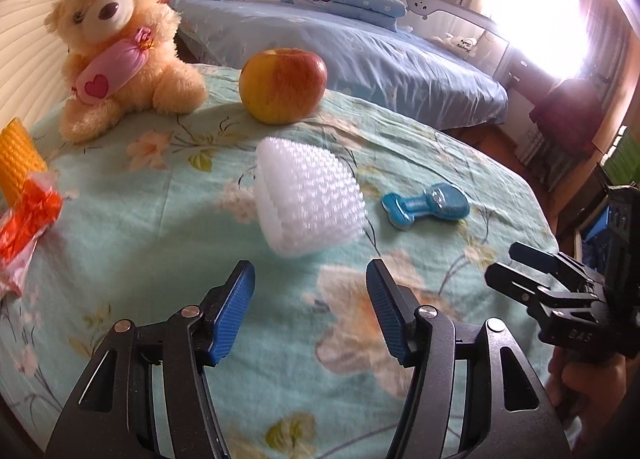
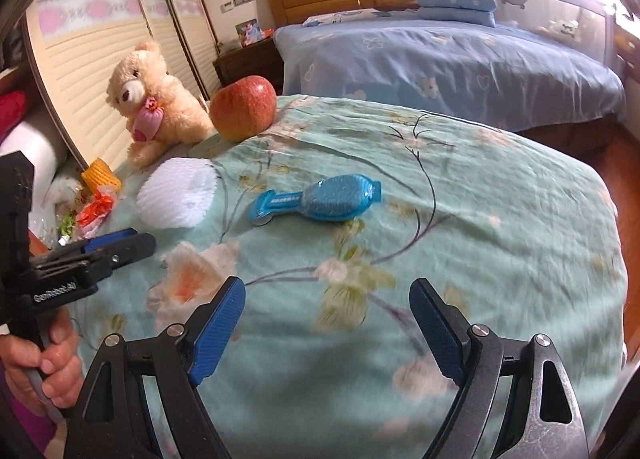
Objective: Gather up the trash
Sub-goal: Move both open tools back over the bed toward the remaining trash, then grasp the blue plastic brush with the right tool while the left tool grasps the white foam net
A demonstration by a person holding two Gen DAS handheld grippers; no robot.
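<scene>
So both my grippers are hovering empty over the floral cloth (image 1: 160, 219). Far left, the orange wrapper (image 1: 28, 219) lies crumpled by the edge, probably trash too. My left gripper (image 1: 310, 311) is spread apart and lined up on the white foam net (image 1: 310, 201), which lies on its side, long axis running away from me. My right gripper (image 2: 328, 327) gapes wide, nothing in it.

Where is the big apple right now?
The apple sits on the flowery bedspread, far side in both views, just right of the teddy bear and behind the white foam net.
</scene>
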